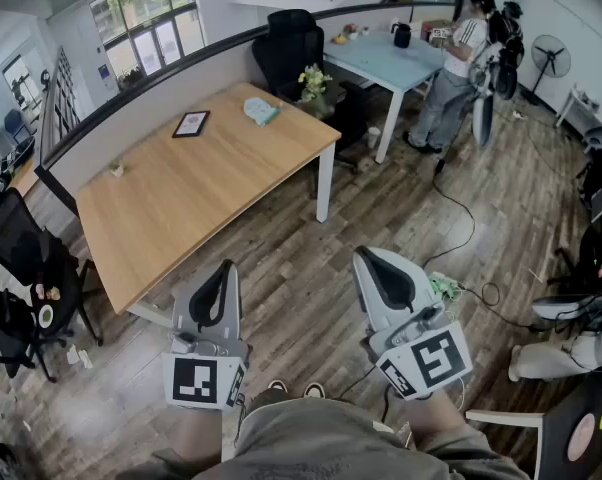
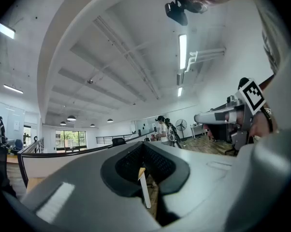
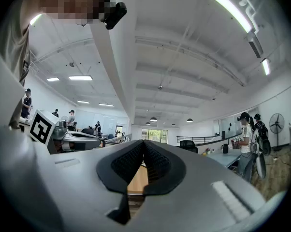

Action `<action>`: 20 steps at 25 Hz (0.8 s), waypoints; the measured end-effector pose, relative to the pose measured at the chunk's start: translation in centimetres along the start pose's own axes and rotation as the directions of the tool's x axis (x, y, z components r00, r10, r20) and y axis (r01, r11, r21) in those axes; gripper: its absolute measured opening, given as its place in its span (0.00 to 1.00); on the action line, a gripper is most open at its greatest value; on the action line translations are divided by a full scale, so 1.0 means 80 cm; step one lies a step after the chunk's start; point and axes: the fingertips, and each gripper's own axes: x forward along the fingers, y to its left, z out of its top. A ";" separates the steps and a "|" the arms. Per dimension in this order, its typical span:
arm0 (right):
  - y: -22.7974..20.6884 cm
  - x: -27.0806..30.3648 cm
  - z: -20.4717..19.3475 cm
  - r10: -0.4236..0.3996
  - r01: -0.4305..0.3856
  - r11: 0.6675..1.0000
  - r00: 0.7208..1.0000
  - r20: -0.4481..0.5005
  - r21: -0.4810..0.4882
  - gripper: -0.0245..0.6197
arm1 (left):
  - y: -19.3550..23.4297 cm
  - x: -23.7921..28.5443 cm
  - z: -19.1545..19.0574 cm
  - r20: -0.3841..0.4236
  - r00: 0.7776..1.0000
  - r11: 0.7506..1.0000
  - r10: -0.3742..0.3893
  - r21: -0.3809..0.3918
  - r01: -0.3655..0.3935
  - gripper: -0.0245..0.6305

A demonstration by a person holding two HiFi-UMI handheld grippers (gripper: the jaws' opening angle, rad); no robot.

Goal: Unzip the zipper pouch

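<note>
Zipper pouch (image 1: 261, 111) lies on the table (image 1: 181, 198), well apart from left hand-held gripper (image 1: 227, 266) and right hand-held gripper (image 1: 362, 254), both closed empty.

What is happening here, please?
A person stands on the floor, away from the wooden table, and holds the left tongs and the right tongs, both shut and empty. The pale pouch lies untouched near the table's far end. The unzipping is not yet begun.

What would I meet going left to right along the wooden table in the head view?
small pale object → dark flat frame → teal pouch
</note>
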 end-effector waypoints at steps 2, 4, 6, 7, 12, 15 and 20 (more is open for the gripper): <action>-0.005 -0.001 0.002 -0.007 0.007 1.000 1.000 0.007 -0.002 0.05 | -0.003 0.003 0.000 0.002 1.000 1.000 -0.005 0.002 0.005 0.04; -0.007 -0.002 0.003 -0.009 0.009 1.000 1.000 0.012 -0.005 0.05 | -0.006 0.004 -0.001 0.001 1.000 1.000 -0.008 0.004 0.008 0.04; -0.007 -0.004 0.003 -0.006 0.006 1.000 1.000 0.009 -0.009 0.05 | -0.009 0.001 -0.001 0.002 1.000 1.000 -0.009 0.007 0.009 0.04; -0.005 -0.005 0.002 -0.001 0.001 1.000 1.000 0.003 -0.012 0.05 | -0.010 -0.001 0.000 0.004 1.000 1.000 -0.009 0.008 0.009 0.04; 0.001 -0.011 -0.009 0.030 -0.031 0.999 0.999 -0.033 -0.020 0.05 | -0.017 -0.007 -0.005 0.000 1.000 1.000 -0.010 0.000 0.010 0.04; -0.001 -0.017 -0.012 0.027 -0.028 0.999 0.999 -0.029 -0.026 0.05 | -0.023 -0.011 -0.011 -0.010 1.000 1.000 -0.010 0.001 0.010 0.04; -0.003 -0.015 -0.005 0.027 -0.027 0.999 1.000 0.005 -0.020 0.06 | -0.018 -0.012 -0.011 -0.010 1.000 1.000 -0.008 -0.002 0.008 0.04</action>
